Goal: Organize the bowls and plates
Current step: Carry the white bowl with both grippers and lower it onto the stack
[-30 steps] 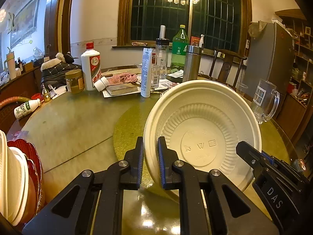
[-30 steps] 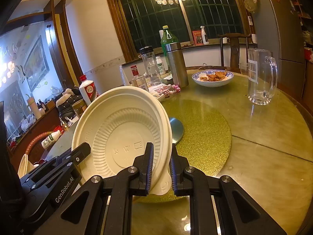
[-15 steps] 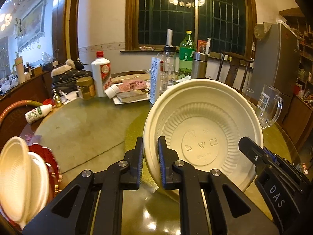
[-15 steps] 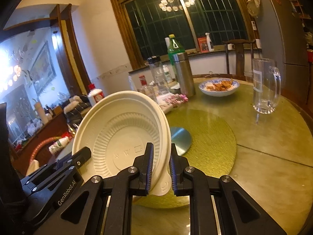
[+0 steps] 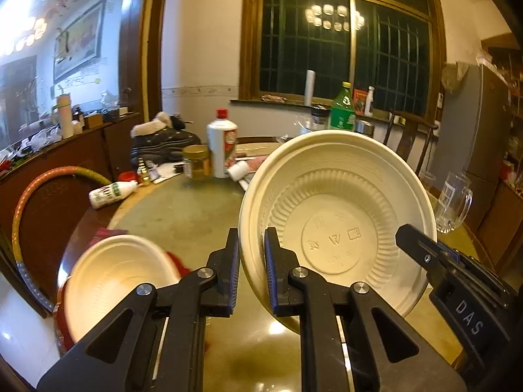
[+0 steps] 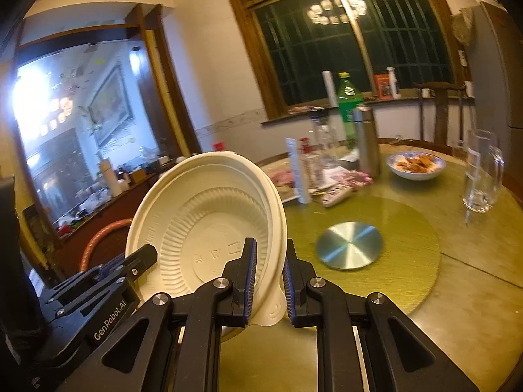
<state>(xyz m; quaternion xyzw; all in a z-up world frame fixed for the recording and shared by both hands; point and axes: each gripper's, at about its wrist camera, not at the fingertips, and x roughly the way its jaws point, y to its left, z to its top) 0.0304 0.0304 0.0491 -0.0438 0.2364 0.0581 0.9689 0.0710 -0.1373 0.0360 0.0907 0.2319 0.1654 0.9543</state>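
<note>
Through the left wrist camera, the left claw [image 5: 251, 261] pinches the near rim of a cream disposable bowl [image 5: 336, 219] held on edge, its embossed underside facing the lens; the right claw [image 5: 415, 245] reaches in from the right to the bowl's opposite edge. Below and left of the claw, another cream bowl [image 5: 114, 277] sits on red plates [image 5: 178, 261] at the desk [image 5: 183, 205] edge, apparently a stack already begun. Through the right wrist camera, the right claw [image 6: 268, 277] is clamped on the same bowl's rim. Judging from this, the held bowl is not yet placed; stacking it remains.
</note>
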